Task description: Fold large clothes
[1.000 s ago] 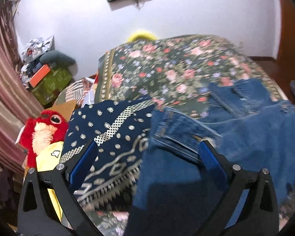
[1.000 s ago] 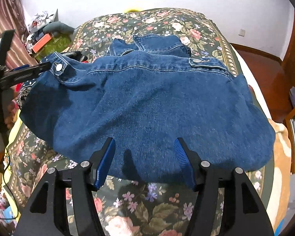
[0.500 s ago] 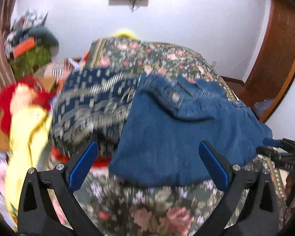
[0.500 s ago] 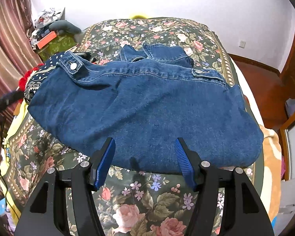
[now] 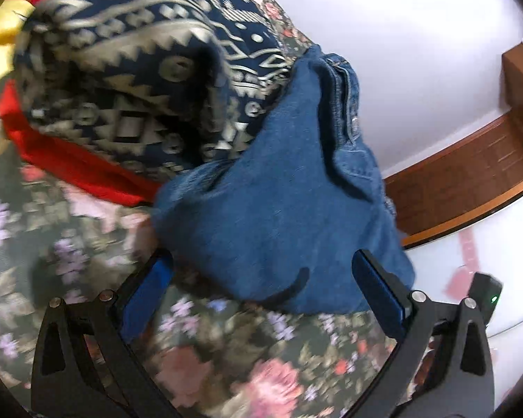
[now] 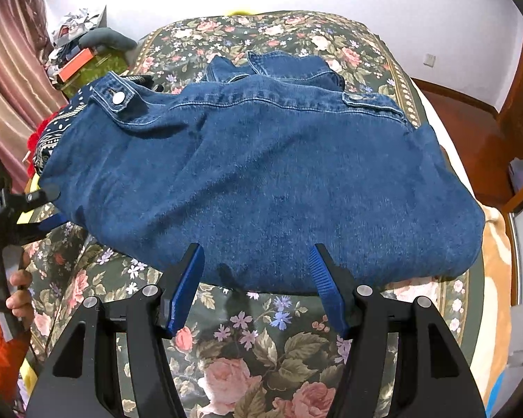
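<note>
A blue denim jacket (image 6: 261, 181) lies folded across the floral bed cover (image 6: 247, 355), its cuffs with metal snaps toward the far side. My right gripper (image 6: 256, 264) is open and empty, just above the jacket's near edge. My left gripper (image 5: 261, 271) is open and empty at the jacket's left end; the denim (image 5: 279, 209) lies between its blue pads without being pinched. The left gripper also shows in the right wrist view (image 6: 42, 209), held by a hand.
A navy patterned cloth (image 5: 139, 69) lies over a red garment (image 5: 69, 163) beside the jacket's left end. Clutter and a green box (image 6: 87, 66) sit at the bed's far left. A wooden door frame (image 6: 519, 111) stands at right.
My left gripper has let go of the jacket's cuff, swung down and round to the jacket's left end near the bed. The jacket has settled flat. My right gripper has barely moved.
</note>
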`<state>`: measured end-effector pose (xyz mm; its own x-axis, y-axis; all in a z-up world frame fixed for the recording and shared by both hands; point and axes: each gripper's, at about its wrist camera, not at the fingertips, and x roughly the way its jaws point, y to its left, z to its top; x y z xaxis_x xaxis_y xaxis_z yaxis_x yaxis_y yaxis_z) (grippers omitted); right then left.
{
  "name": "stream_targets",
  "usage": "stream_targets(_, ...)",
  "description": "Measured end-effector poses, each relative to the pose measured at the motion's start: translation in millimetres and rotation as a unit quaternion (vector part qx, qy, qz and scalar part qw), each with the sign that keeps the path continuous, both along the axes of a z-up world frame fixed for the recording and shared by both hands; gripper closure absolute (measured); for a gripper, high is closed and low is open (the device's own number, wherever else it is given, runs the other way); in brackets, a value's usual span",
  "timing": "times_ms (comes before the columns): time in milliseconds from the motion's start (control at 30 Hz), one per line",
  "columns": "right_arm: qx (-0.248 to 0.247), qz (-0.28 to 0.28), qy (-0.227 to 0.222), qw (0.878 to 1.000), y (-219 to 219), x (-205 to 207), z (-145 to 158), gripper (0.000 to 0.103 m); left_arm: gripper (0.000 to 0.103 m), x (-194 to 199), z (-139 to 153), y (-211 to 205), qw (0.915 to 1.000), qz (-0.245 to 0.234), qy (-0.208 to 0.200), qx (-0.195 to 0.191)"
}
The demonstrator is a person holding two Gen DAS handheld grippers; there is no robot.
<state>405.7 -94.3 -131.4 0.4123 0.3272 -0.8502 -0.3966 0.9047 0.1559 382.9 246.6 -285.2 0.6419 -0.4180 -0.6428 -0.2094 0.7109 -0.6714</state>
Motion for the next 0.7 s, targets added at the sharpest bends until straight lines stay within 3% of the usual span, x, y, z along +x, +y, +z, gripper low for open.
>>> stream_targets(133,0.001,0.002,0.0,1.0,0.1,-0.9,-0.6,0.044,0.0,18.0,-11.0,-9.7,0.9999,0.008,0.005,0.013)
stream_targets(233,-0.002,0.004,0.002,1.0,1.0,-1.8,-1.9,0.044,0.015,30.4,-26.2,-10.3,0.9995,0.018,0.026,0.005)
stream_targets(333,-0.004,0.006,0.005,1.0,1.0,-1.8,-3.7,0.044,0.031,34.1,-35.1,-10.8,0.9983,0.025,0.032,-0.043)
stream_targets(400,-0.004,0.005,0.006,1.0,0.6,-1.3,-4.1,0.044,0.047,32.6,-32.6,-14.0,0.9981,0.023,0.023,-0.053)
stream_targets(600,-0.003,0.006,0.004,1.0,-0.8,-4.2,0.7,0.044,0.073,25.1,-0.4,-37.0,0.9996,0.026,0.003,0.011)
stream_targets(700,-0.002,0.004,0.002,1.0,-2.7,-4.9,3.8,0.044,0.077,22.1,21.3,-48.1,0.9992,0.022,-0.013,0.03)
